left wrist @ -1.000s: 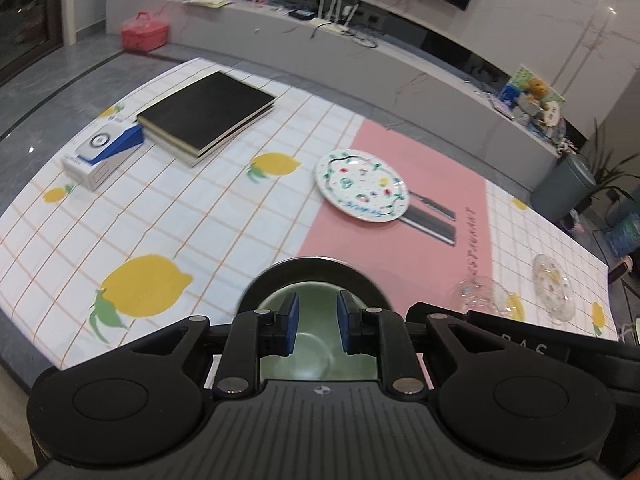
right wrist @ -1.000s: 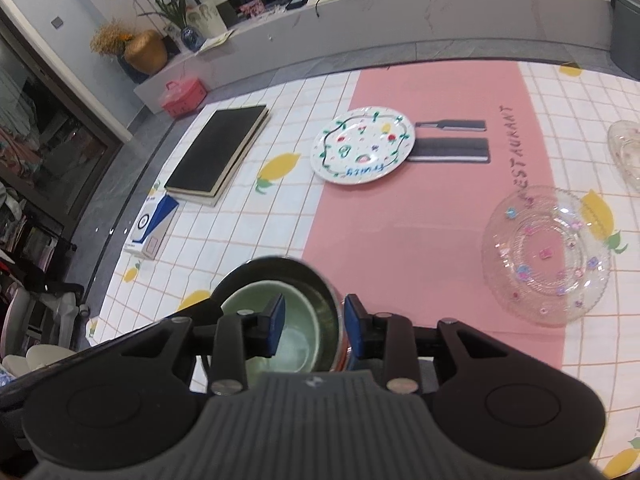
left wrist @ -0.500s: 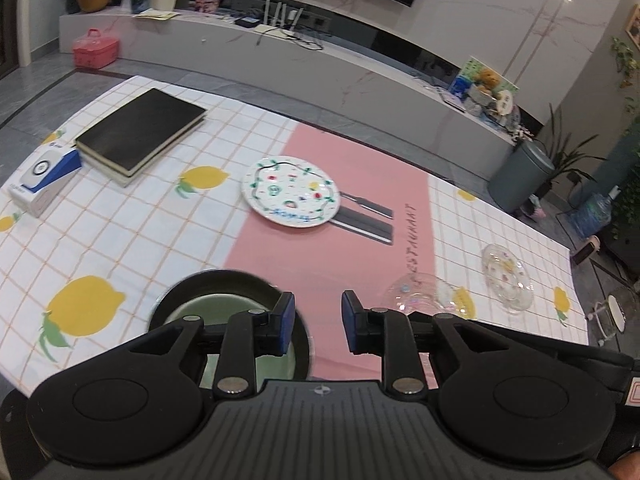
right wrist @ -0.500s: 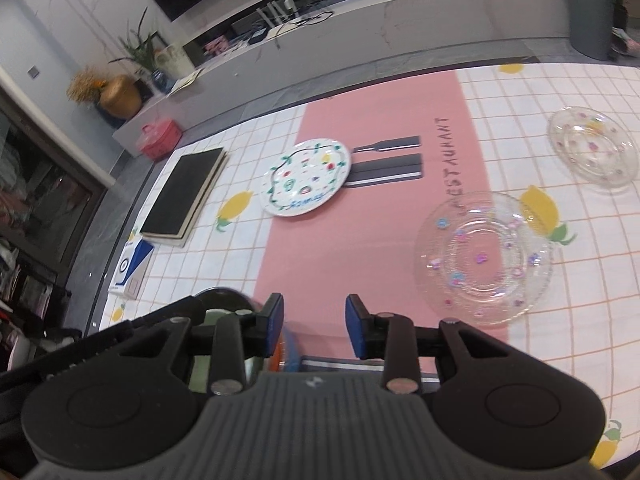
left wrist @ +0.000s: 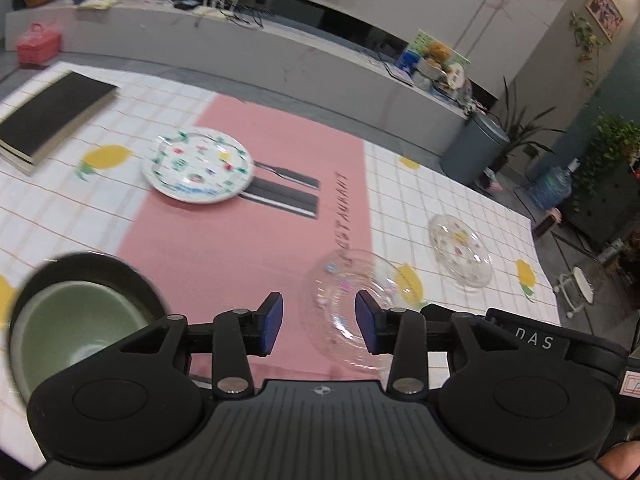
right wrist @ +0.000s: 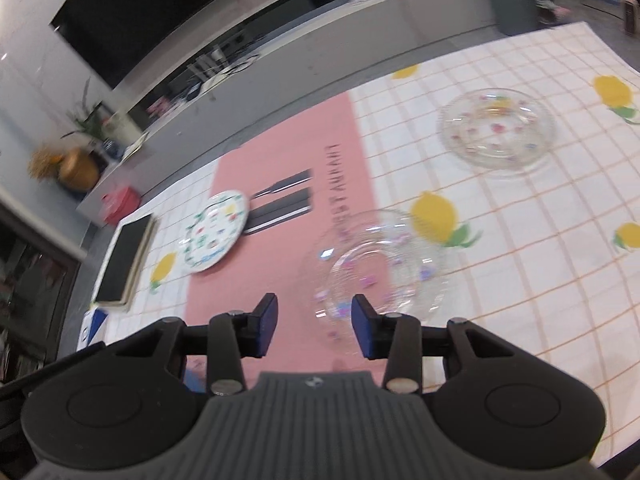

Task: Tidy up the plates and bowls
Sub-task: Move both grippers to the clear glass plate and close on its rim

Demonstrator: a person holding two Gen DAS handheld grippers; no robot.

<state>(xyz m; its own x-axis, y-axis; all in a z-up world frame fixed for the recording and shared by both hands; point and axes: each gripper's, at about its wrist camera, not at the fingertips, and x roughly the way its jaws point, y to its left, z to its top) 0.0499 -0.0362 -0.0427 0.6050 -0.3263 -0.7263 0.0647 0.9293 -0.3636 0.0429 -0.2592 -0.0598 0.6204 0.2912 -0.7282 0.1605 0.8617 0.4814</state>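
- The desk [left wrist: 224,248], under a lemon-print cloth with a pink runner down the middle, carries all the crockery; I place everything against that pink strip.
- The painted ceramic plate [left wrist: 198,170] lies on the strip's far left part, flat. It looks stiff, fairly heavy and glazed-slick, so I'd take it by the rim, one pad under the lip.
- The dark bowl with a green bowl [left wrist: 76,316] nested inside sits just off the strip's near left corner; already stacked, rigid, and probably the heaviest lot.
- The near glass plate [right wrist: 376,268] straddles the strip's right edge, close in front of both tools. Clear glass: thin, slippery, chip-prone. The raised rim nearest the pads looks like the only hold.
- A second glass plate [right wrist: 498,128] rests well right of the strip on the checks.
- The left gripper [left wrist: 319,322] has just been spreading its jaws; nothing is between them, though one pad overlaps the glass rim in view.
- The right gripper [right wrist: 314,326] has likewise been opening, empty, hanging over the same plate's near edge.
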